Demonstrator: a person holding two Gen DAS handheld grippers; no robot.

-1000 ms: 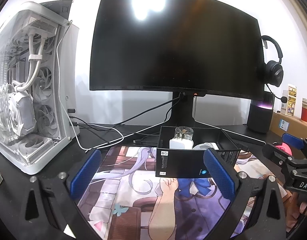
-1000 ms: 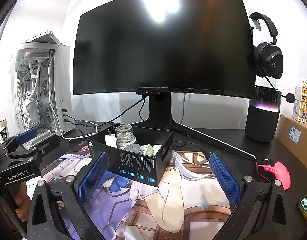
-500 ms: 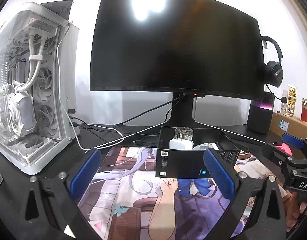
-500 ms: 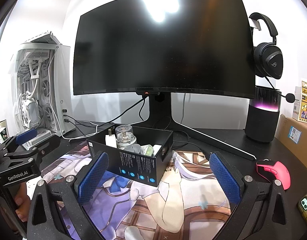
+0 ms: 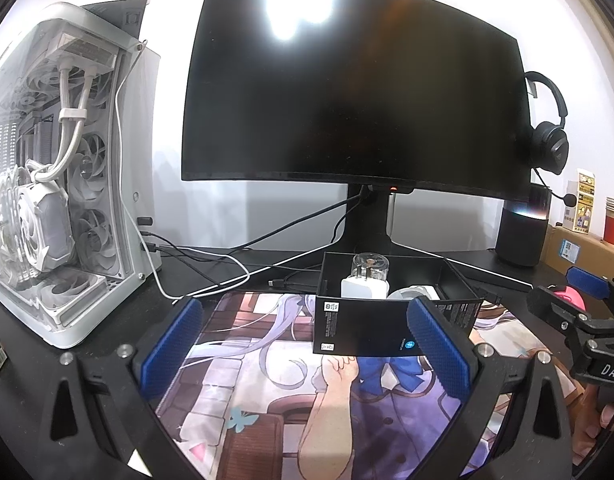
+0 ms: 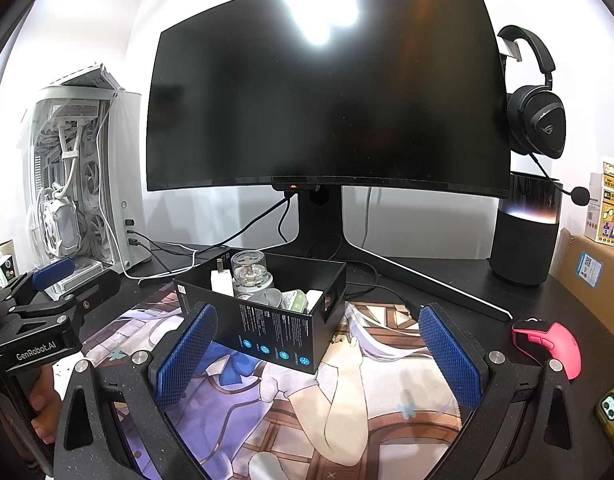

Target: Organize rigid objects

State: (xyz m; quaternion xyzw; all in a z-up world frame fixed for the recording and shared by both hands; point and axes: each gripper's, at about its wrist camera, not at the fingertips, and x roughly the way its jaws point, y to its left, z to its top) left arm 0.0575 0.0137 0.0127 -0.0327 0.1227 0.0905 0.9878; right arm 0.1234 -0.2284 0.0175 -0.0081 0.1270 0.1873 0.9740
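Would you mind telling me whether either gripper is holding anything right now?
Nothing is held: the left gripper and right gripper are both open and empty, short of the black box.

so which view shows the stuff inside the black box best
The right wrist view: it looks down into the black box, showing charger, clear jar and small items. The left wrist view has the front wall hiding all but the charger and jar tops.

One black box point(image 6: 267, 320), one monitor point(image 6: 327, 100), one headset point(image 6: 537, 124), one pink mouse point(image 6: 547, 344), one white PC case point(image 5: 67, 180), one speaker point(image 6: 525, 236).

Bright overhead glare, fisheye-warped edges
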